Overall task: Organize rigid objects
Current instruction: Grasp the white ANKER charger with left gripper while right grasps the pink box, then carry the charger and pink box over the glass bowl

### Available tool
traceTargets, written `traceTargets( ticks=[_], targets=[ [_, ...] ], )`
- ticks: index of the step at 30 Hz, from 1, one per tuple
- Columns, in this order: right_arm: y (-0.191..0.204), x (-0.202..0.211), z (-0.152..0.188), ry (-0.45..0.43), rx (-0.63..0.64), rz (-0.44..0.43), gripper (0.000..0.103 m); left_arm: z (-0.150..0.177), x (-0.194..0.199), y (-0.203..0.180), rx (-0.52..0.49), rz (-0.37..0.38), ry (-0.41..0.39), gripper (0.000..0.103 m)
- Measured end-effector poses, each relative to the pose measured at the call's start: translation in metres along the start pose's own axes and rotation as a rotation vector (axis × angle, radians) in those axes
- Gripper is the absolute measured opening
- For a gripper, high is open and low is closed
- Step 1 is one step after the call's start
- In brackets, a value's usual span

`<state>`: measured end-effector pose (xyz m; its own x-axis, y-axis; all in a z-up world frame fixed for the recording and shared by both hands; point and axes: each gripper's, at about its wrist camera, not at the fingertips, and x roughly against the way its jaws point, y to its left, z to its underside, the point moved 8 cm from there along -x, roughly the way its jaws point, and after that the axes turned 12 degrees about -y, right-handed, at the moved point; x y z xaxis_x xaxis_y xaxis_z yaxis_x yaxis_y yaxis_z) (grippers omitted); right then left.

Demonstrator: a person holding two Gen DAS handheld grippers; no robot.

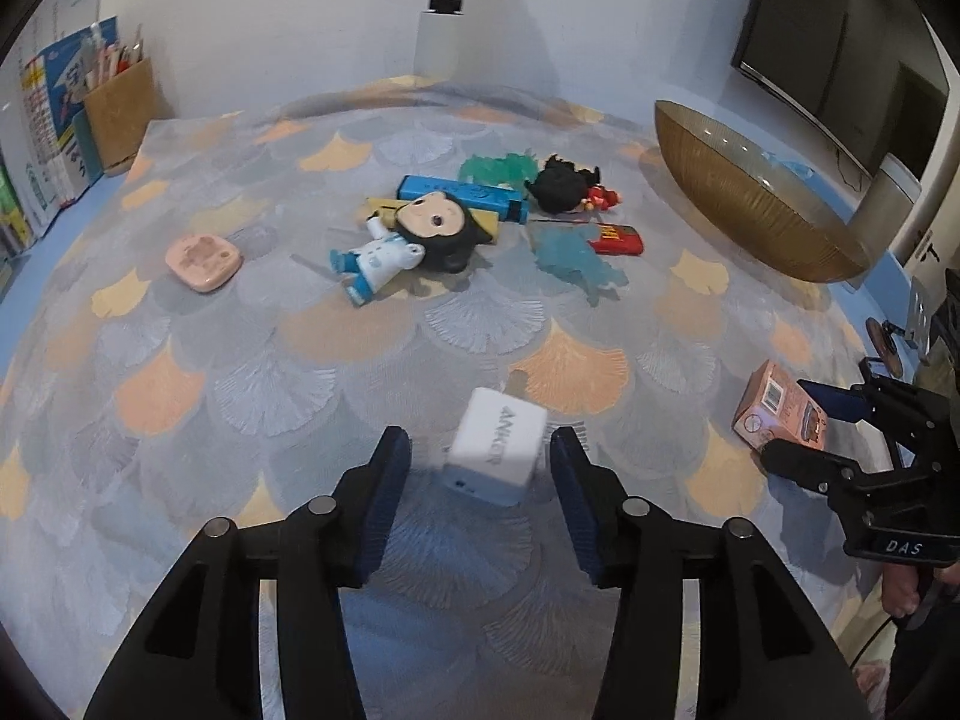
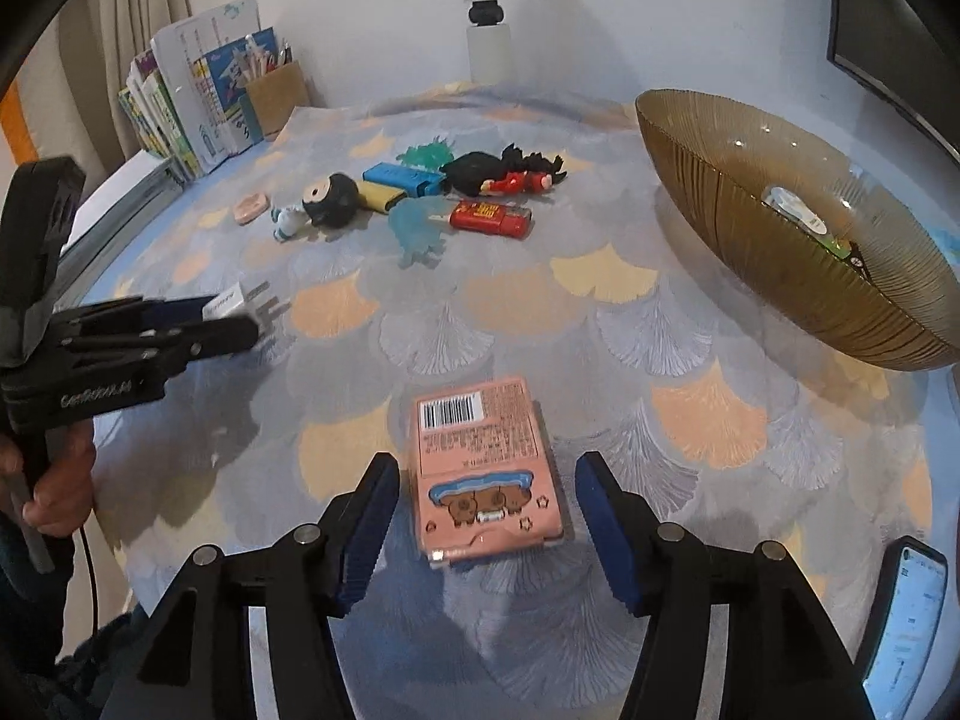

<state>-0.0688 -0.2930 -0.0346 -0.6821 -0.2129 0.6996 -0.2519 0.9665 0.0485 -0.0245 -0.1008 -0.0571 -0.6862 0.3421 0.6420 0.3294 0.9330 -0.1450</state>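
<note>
The left gripper [image 1: 480, 450] is spread around the white charger [image 1: 497, 449], which sits tilted between its pads, the right one perhaps brushing it; closing off-centre could flip it away. The right gripper [image 2: 487, 501] is spread too, its pads clear of the pink box [image 2: 485, 468] lying flat between them (a thin, slippery target), well short of the bowl [image 2: 780, 276].

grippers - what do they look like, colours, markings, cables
Both are matte black plastic. The left gripper and right gripper each have two angular fingers with ribbed dark blue pads and round silver pivot pins. Seen from the side, the right one bears white "DAS" lettering and the left one a white printed label, with a thin black cable hanging beside its handle.
</note>
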Motion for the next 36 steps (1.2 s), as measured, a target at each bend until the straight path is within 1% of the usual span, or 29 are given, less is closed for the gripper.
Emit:
traceTargets(
  ticks=[1,5,8,9,10,11,14,17,20,22,23,25,27,30,31,33,35,36],
  targets=[
    [0.000,-0.001,-0.001,-0.007,0.000,0.008,0.059,0.000,0.000,0.001,0.004,0.001,-0.002,0.047],
    [0.004,-0.003,-0.001,-0.019,0.051,0.045,0.053,0.000,-0.001,0.000,-0.009,-0.010,0.000,0.049],
    [0.008,0.000,0.000,-0.037,0.069,0.043,0.044,-0.001,-0.002,-0.003,-0.020,-0.013,-0.004,0.049],
    [0.009,0.000,0.001,-0.039,0.075,0.046,0.042,-0.002,-0.003,-0.004,-0.019,-0.011,-0.008,0.048],
    [0.010,0.002,0.002,-0.042,0.080,0.047,0.041,-0.002,-0.003,-0.006,-0.021,-0.009,-0.012,0.044],
    [0.011,0.003,0.003,-0.044,0.085,0.044,0.041,-0.002,-0.003,-0.008,-0.034,-0.009,-0.014,0.030],
    [0.016,0.009,0.007,-0.044,0.094,0.025,0.040,-0.002,-0.002,-0.013,-0.042,-0.005,-0.024,0.029],
    [0.023,0.020,0.013,-0.046,0.080,-0.037,0.040,-0.006,0.001,-0.018,-0.041,0.005,-0.040,0.029],
    [0.016,0.034,0.013,-0.058,0.051,-0.037,0.040,-0.018,0.005,-0.030,-0.059,0.016,-0.059,0.029],
    [-0.001,0.052,0.000,-0.098,0.028,-0.008,0.040,-0.034,0.009,-0.041,-0.086,0.028,-0.084,0.029],
    [-0.010,0.061,-0.009,-0.120,0.025,0.013,0.040,-0.047,0.012,-0.050,-0.111,0.034,-0.106,0.029],
    [-0.037,0.085,-0.038,-0.187,0.020,0.099,0.040,-0.073,0.016,-0.068,-0.152,0.048,-0.145,0.029],
    [-0.071,0.111,-0.071,-0.258,-0.008,0.186,0.040,-0.109,0.021,-0.092,-0.192,0.072,-0.192,0.029],
    [-0.117,0.137,-0.109,-0.332,-0.065,0.303,0.040,-0.163,0.020,-0.135,-0.229,0.126,-0.252,0.029],
    [-0.130,0.143,-0.119,-0.345,-0.090,0.326,0.040,-0.172,0.017,-0.144,-0.236,0.132,-0.259,0.029],
    [-0.151,0.146,-0.133,-0.351,-0.142,0.328,0.040,-0.190,0.006,-0.169,-0.246,0.152,-0.264,0.029],
    [-0.162,0.137,-0.136,-0.322,-0.181,0.318,0.040,-0.192,-0.015,-0.191,-0.239,0.187,-0.226,0.029],
    [-0.167,0.127,-0.134,-0.286,-0.193,0.319,0.040,-0.189,-0.027,-0.197,-0.234,0.198,-0.199,0.029]
  ],
)
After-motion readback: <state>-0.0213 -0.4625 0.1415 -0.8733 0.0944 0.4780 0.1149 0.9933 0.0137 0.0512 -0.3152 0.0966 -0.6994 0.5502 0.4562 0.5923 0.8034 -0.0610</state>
